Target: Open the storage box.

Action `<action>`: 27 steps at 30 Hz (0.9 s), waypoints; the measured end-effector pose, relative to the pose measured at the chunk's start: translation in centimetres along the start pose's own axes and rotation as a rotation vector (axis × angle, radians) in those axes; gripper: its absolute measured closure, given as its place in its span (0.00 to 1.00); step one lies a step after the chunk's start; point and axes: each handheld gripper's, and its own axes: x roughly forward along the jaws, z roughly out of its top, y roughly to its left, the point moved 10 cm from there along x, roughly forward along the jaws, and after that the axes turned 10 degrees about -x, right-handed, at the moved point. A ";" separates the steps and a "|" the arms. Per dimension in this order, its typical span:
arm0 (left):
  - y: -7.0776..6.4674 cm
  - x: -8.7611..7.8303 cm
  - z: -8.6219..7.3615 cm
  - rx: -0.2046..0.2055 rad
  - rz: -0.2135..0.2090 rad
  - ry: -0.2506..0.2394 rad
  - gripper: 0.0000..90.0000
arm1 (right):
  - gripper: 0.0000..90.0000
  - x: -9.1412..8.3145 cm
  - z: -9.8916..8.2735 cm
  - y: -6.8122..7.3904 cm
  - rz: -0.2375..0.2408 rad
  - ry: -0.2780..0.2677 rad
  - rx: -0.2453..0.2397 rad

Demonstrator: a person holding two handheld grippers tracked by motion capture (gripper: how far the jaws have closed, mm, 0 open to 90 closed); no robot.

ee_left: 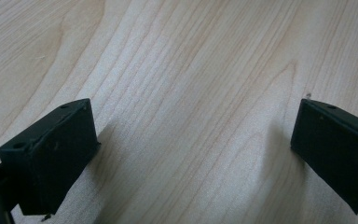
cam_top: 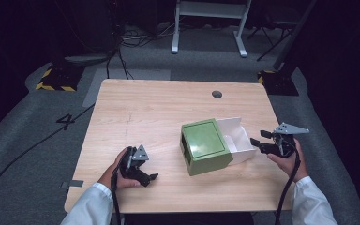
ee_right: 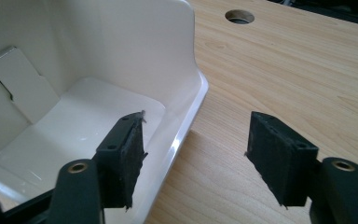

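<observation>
Drawer (cam_top: 238, 136) juts rightward from green box (cam_top: 204, 146), its rim between right gripper's (cam_top: 261, 140) parted fingers (ee_right: 121, 161); left gripper's (cam_top: 146, 174) fingers apart.

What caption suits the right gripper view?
Open right gripper straddling the white drawer's wall on a wooden table.

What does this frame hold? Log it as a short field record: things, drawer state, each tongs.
table: light wood, round hole near far edge
box: green, right of centre
drawer: white, pulled out of the box toward the right, looks empty
right tongs: open, jaws astride the drawer's rim, one inside, one outside, not pressing
left tongs: open over bare table, apart from the box
</observation>
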 end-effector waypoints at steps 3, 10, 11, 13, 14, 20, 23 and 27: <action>0.0 0.0 0.0 0.001 0.000 -0.001 0.01 | 0.37 -0.2 0.0 0.0 -0.005 -0.004 -0.004; 0.0 0.0 0.0 0.002 0.000 -0.001 0.01 | 0.30 -1.4 -0.3 -0.1 -0.024 -0.001 -0.008; 0.0 0.0 0.0 0.001 0.000 -0.002 0.01 | 0.29 -1.6 -0.4 -0.1 -0.029 -0.002 -0.008; 0.0 0.0 0.0 0.001 0.000 -0.001 0.01 | 0.28 -1.9 -0.5 0.0 -0.027 -0.003 -0.010; 0.0 0.0 0.0 0.001 0.000 -0.002 0.01 | 0.28 -2.1 -0.5 0.1 -0.025 -0.001 -0.015; 0.0 0.0 0.0 0.001 0.000 -0.001 0.01 | 0.25 -2.6 -1.2 0.9 -0.014 0.023 -0.046; 0.0 0.0 0.0 0.001 0.000 -0.001 0.01 | 0.26 -2.8 -1.4 1.2 -0.017 0.028 -0.057; 0.0 0.0 0.0 0.001 0.000 -0.001 0.01 | 0.26 -3.1 -1.6 1.4 -0.019 0.040 -0.068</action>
